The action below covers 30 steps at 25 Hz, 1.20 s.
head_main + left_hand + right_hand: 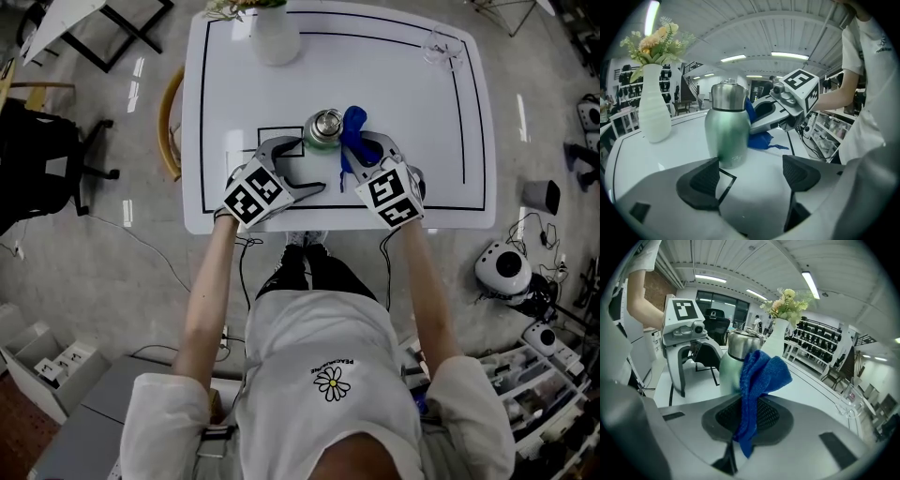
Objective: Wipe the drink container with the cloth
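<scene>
**Step in hand.** The right gripper [750,416] is clenched on the blue cloth [761,373]. A loose fold stands up past its jaw tips, and a short tail hangs back toward the camera. The green metal drink container [726,366] stands upright just beyond those tips and to their left, partly covered by the fold. The cloth looks pressed to the container's wall, though contact cannot be confirmed. This is judged to be the start of wiping, with the cloth brought up to the container's side.

**Free tool.** The left gripper [750,178] has its jaws spread, with only bare table [403,84] between them. The container [726,126] stands just ahead of its left jaw, outside the gap.

**Next move.** The light, tall container is likely to slide or tip under a sideways rub. The left gripper would therefore need to shift left and close on the body, or brace it, before the cloth sweeps around the wall.

**Room.** The two grippers converge on the container, so space between them is tight. The table's near edge lies close behind both marker cubes. Open surface extends beyond and to the right of the right gripper. The white vase [655,108] stands well ahead and left of the left gripper, clear of the work.
</scene>
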Each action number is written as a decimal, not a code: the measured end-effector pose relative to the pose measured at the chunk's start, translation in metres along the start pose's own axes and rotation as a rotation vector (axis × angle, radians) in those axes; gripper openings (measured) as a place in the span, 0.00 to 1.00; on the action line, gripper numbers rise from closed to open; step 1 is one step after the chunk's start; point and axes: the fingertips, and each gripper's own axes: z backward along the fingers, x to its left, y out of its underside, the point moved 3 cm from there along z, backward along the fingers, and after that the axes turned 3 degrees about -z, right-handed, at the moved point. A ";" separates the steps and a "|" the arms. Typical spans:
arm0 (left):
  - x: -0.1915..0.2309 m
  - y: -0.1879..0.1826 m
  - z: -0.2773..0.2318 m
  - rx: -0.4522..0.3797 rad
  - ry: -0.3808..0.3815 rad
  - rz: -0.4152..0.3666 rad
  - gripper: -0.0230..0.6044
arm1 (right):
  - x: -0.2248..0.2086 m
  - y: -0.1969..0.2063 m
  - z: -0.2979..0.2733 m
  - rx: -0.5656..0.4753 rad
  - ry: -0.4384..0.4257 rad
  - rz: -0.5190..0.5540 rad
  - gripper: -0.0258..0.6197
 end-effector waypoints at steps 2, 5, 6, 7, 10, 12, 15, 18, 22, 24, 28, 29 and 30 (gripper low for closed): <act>-0.004 0.000 0.000 -0.013 -0.006 0.016 0.69 | 0.000 0.000 0.000 0.007 0.003 0.007 0.11; -0.005 0.000 0.000 -0.013 -0.010 0.024 0.69 | 0.008 0.000 0.005 0.008 -0.001 0.010 0.11; -0.005 0.000 0.001 -0.009 -0.008 0.021 0.69 | 0.012 0.000 0.007 0.008 -0.004 0.011 0.11; -0.006 0.001 0.001 -0.007 -0.007 0.019 0.69 | 0.017 0.000 0.008 0.008 -0.007 0.012 0.11; -0.008 0.000 0.002 -0.009 -0.007 0.022 0.69 | 0.031 0.000 0.011 0.010 -0.019 0.015 0.11; -0.011 0.001 0.002 -0.011 -0.002 0.023 0.69 | 0.039 0.000 0.012 0.011 -0.027 0.017 0.11; -0.014 0.002 0.002 -0.017 0.003 0.027 0.69 | 0.051 -0.001 0.011 0.014 -0.043 0.024 0.11; -0.016 0.002 0.001 -0.023 0.007 0.034 0.69 | 0.062 -0.004 0.009 0.017 -0.063 0.025 0.11; -0.017 0.002 0.001 -0.031 0.013 0.030 0.69 | 0.073 -0.009 0.003 0.010 -0.098 0.029 0.11; -0.019 0.002 0.001 -0.028 0.018 0.021 0.69 | 0.076 -0.011 0.001 0.008 -0.109 0.028 0.11; -0.022 0.002 0.001 -0.018 0.034 -0.005 0.69 | 0.079 -0.015 0.000 -0.011 -0.157 0.014 0.11; -0.022 0.003 0.001 -0.016 0.039 -0.010 0.69 | 0.081 -0.017 0.000 -0.017 -0.173 0.015 0.11; -0.023 0.003 0.000 -0.013 0.044 -0.014 0.69 | 0.082 -0.019 -0.001 -0.022 -0.187 0.017 0.11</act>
